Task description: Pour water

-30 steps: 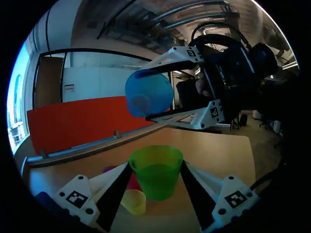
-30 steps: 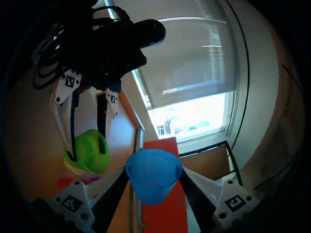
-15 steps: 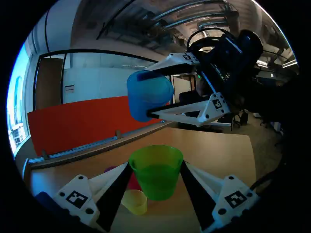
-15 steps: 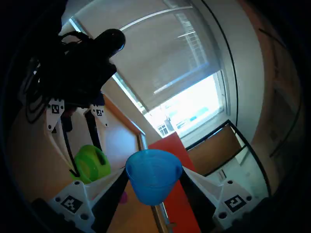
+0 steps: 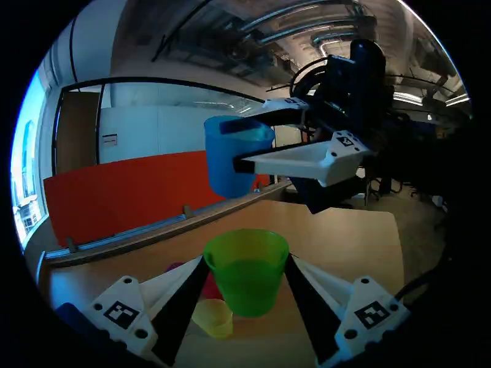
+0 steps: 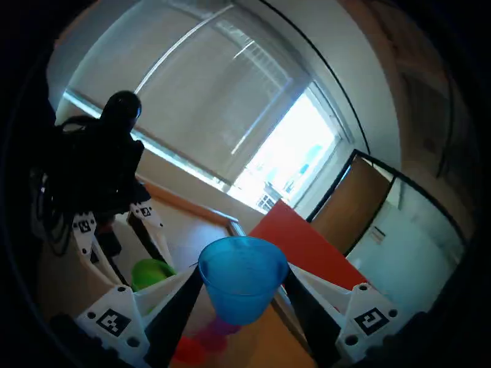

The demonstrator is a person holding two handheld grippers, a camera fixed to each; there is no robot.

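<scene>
Over the tabletop [image 5: 350, 236], my left gripper [image 5: 245, 260] fingers clamped on green cup [image 5: 247, 282] holding water, my right gripper [image 6: 243, 273] fingers clamped on upright blue cup [image 6: 242, 291], higher, apart, yellow cup [image 5: 212, 318] on tabletop.

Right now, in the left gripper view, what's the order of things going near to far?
Nearest first: green cup in the left gripper → blue cup held by the right gripper → red panel. Left out: yellow cup, depth against the green cup unclear.

Raised cup [image 5: 228, 161] in right tool [image 5: 233, 146], above lower cup [image 5: 247, 282] in left tool [image 5: 246, 260], table [image 5: 350, 236] beneath
</scene>
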